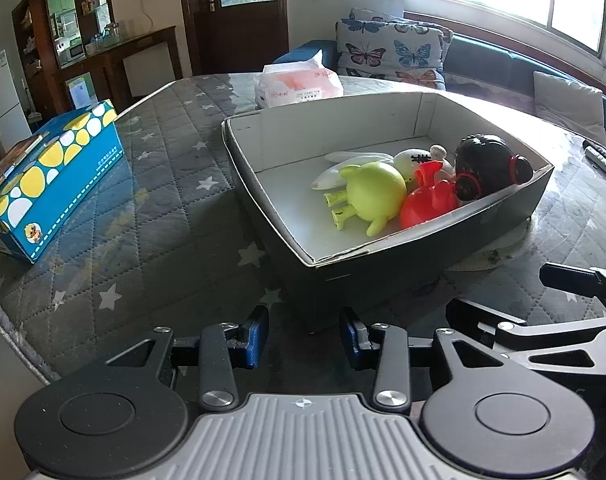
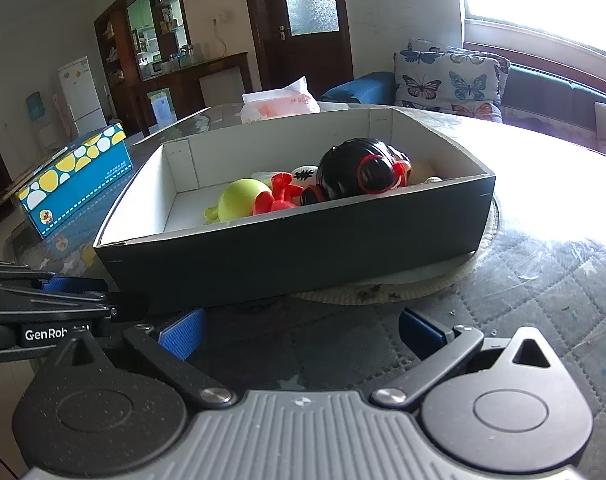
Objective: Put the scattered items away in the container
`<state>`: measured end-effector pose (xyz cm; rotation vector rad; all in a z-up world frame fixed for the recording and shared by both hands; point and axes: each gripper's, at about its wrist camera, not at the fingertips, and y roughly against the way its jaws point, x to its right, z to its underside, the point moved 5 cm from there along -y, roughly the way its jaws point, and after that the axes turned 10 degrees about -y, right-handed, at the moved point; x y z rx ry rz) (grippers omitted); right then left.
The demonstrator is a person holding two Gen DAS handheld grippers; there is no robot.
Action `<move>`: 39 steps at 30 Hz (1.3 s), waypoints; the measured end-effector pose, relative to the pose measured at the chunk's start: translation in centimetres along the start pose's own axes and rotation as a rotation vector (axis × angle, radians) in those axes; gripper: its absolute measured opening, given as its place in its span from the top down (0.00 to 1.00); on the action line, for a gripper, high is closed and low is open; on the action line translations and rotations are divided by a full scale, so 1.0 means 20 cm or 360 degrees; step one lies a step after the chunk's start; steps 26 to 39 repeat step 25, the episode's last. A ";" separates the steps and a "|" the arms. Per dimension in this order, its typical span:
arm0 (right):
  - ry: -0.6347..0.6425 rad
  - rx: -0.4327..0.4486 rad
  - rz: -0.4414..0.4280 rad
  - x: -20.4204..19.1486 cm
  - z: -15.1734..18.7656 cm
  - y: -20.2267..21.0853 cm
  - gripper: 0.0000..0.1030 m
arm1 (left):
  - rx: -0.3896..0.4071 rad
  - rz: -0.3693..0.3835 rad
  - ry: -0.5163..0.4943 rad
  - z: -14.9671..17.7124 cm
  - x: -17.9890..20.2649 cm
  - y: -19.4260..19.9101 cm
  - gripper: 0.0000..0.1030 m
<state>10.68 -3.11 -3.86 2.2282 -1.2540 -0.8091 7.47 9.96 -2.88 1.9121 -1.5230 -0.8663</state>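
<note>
Left hand-held gripper (image 1: 305,336): blue-padded fingers parted by a narrow gap, holding nothing, poised low over the quilted, star-patterned bench (image 1: 175,216). Just ahead of its fingertips stands the near corner of the container (image 1: 343,276), an open cardboard box with dark outer walls and a pale interior, resting partly on a round pale mat (image 2: 383,292).

Right hand-held gripper (image 2: 301,334): fingers spread wide, empty, directly before the container's long dark wall; the left tool's body lies just to its left.

Contents, gathered toward the container's right-hand end as seen from the left gripper: a lime-green toy (image 1: 373,194), a red toy (image 1: 427,200), a black round-headed figure with red rings (image 1: 489,162), and a white toy (image 1: 407,160) behind them.

Beyond, left of the container: a blue tissue box with yellow and white spots (image 1: 59,176). Behind the far wall: a white plastic packet (image 1: 299,84). Further back, a sofa with a butterfly cushion (image 1: 391,48).
</note>
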 end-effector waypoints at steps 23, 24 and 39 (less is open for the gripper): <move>0.0044 -0.0009 -0.0022 -0.04 -0.02 -0.01 0.00 | -0.0018 0.0025 0.0073 0.00 -0.05 0.00 0.64; 0.0044 -0.0009 -0.0022 -0.04 -0.02 -0.01 0.00 | -0.0017 0.0025 0.0072 0.00 -0.05 0.00 0.64; 0.0046 -0.0009 -0.0023 -0.05 -0.02 -0.01 0.00 | -0.0017 0.0025 0.0069 0.00 -0.05 0.00 0.64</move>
